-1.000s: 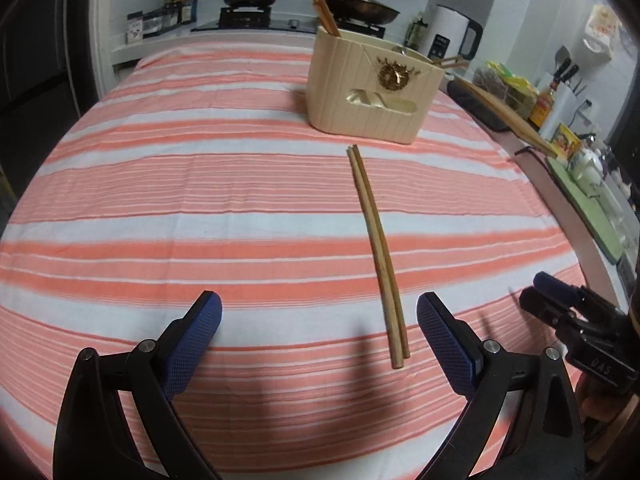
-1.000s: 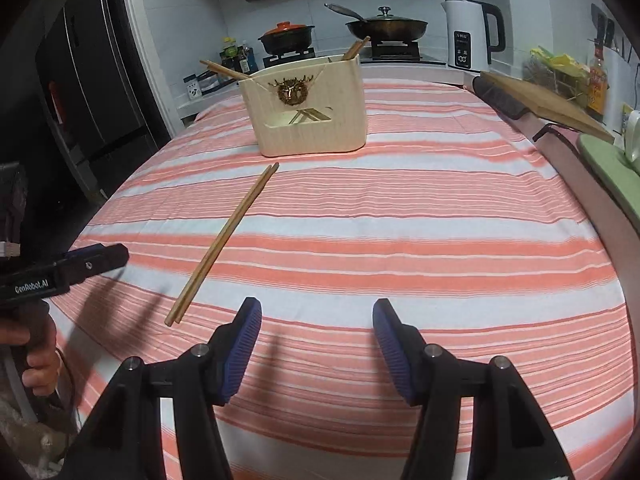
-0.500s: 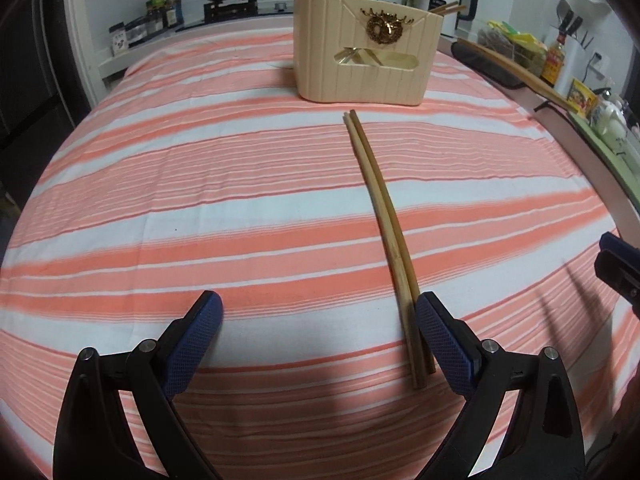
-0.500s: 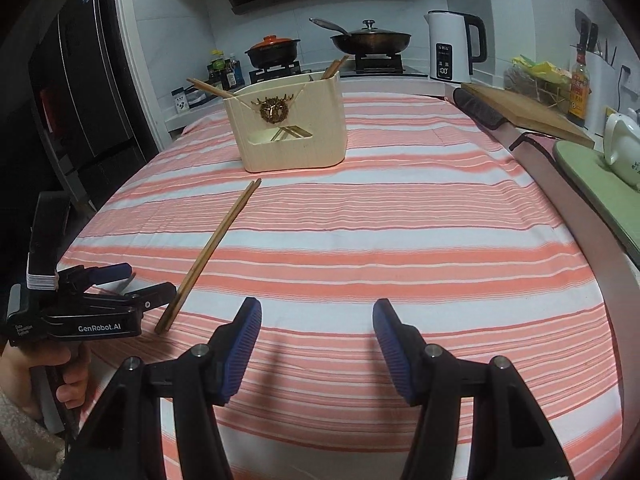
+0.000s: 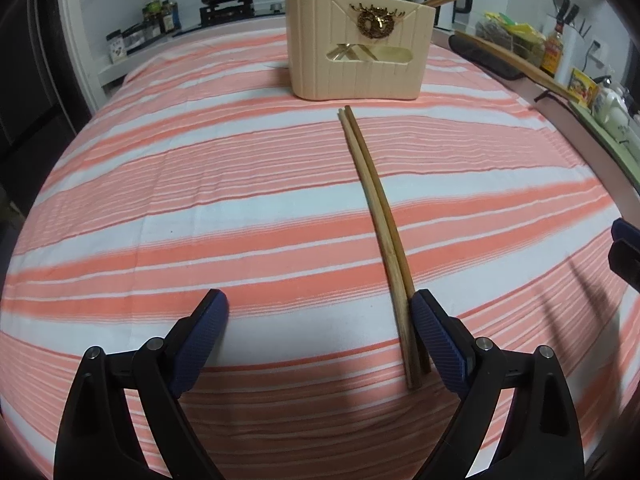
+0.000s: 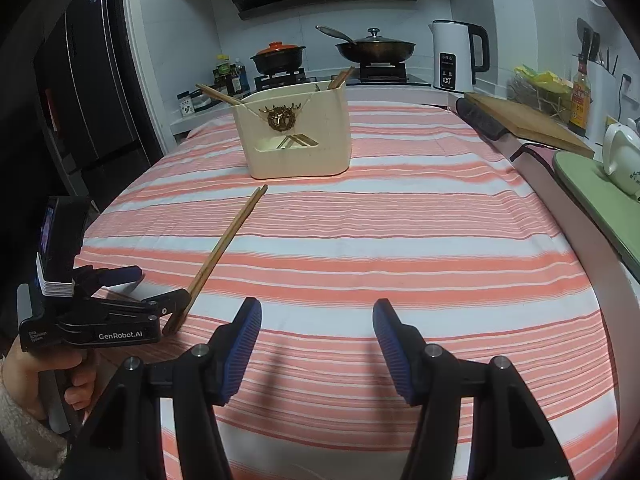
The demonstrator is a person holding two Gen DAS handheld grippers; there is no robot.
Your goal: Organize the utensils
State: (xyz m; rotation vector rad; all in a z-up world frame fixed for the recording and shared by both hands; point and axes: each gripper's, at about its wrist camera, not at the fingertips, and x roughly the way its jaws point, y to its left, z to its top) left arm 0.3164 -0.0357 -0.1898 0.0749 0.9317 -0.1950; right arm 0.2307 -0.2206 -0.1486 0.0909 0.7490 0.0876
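Left tongs [image 5: 318,338], blue-padded jaws apart and just closing in, straddle the near end of the wooden chopstick pair [image 5: 380,224] lying on the striped cloth before the cream utensil holder [image 5: 358,46]. Right tongs [image 6: 316,346] hover parted, empty. Gripped off-centre beside one pad, the sticks may split or pivot.

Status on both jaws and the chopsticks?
Left gripper open, jaws just closing around chopsticks' near end. Right gripper open, empty. Holder beyond, path clear.

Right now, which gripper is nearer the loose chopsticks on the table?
Left. The left gripper straddles the near end of the chopsticks, jaws just closing, not yet pinching. The right gripper hovers open off to their side, clear.
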